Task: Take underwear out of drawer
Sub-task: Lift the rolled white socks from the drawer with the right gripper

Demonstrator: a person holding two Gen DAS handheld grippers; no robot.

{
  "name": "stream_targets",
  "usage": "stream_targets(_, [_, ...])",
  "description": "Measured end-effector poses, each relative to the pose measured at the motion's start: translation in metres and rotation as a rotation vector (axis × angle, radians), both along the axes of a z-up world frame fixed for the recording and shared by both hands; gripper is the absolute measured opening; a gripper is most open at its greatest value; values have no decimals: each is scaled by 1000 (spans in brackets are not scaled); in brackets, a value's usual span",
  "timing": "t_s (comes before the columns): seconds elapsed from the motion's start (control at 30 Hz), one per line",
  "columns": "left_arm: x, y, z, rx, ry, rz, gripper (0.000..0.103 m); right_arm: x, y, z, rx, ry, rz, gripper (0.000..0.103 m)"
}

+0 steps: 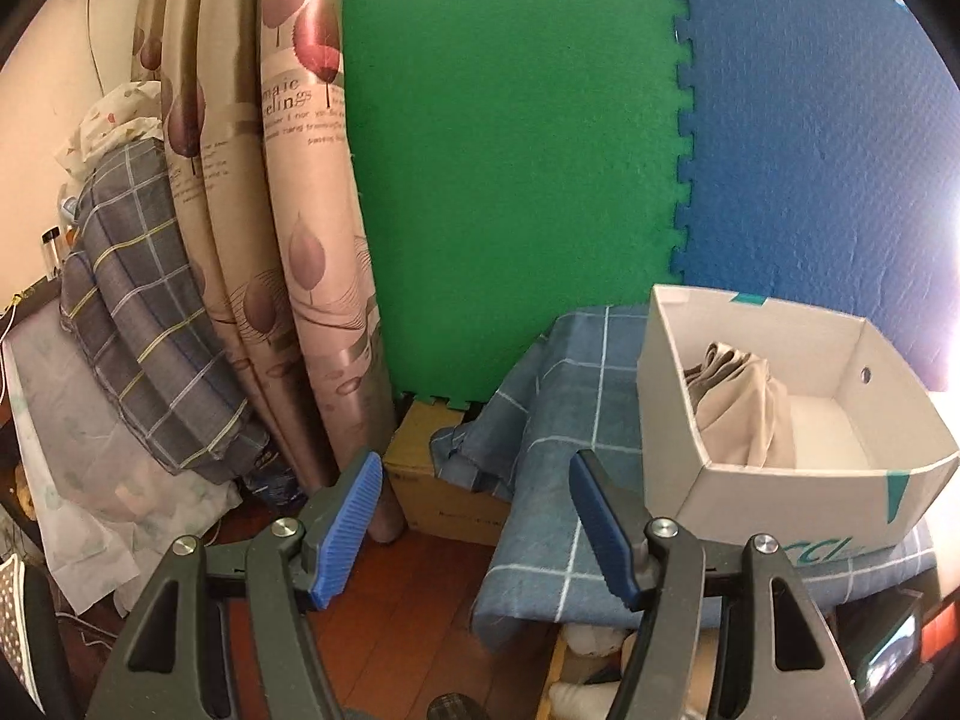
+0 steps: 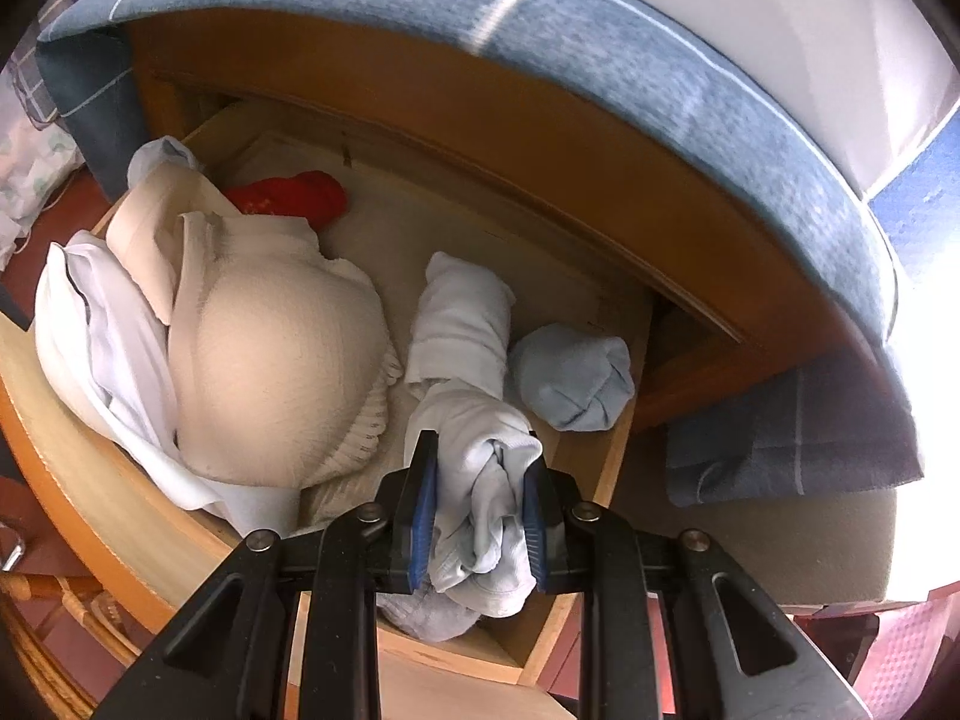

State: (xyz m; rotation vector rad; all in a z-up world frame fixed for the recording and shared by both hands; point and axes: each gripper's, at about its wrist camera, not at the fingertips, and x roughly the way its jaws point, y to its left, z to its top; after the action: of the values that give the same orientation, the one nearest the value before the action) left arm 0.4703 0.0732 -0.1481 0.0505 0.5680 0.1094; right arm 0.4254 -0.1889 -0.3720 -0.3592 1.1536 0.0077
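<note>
In the right wrist view the wooden drawer (image 2: pixel 606 468) stands pulled out, full of clothing. My right gripper (image 2: pixel 480 468) is shut on a pale blue-white piece of underwear (image 2: pixel 486 480), bunched between its blue pads at the drawer's front. A beige bra (image 2: pixel 276 360), a white rolled garment (image 2: pixel 462 324), a light blue rolled bundle (image 2: pixel 570 378) and a red item (image 2: pixel 288 195) lie in the drawer. In the left wrist view my left gripper (image 1: pixel 474 474) is open and holds nothing, left of a white cardboard box (image 1: pixel 774 480) with a beige garment (image 1: pixel 738 408) inside.
The box sits on a blue checked cloth (image 1: pixel 552 414) covering the table above the drawer. Green (image 1: pixel 510 150) and blue (image 1: pixel 810 120) foam mats stand behind. A patterned curtain (image 1: pixel 288 210), folded plaid bedding (image 1: pixel 138 324) and a brown carton (image 1: pixel 432 480) are at left.
</note>
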Motion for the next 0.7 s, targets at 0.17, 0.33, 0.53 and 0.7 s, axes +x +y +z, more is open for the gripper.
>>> stream_targets(0.17, [-3, 2, -14, 22, 20, 8, 67, -1, -4, 0, 0, -4, -15, 23])
stream_targets(0.33, [-3, 5, -31, 15, 60, 22, 67, -1, -7, 3, 9, -10, -19, 23])
stream_targets(0.53, [-1, 0, -46, 27, 94, 16, 67, -4, -13, 10, 29, -21, -33, 23])
stream_targets(0.7, [0, -3, -54, 41, 115, 13, 67, -3, -18, 13, 42, -22, -52, 23])
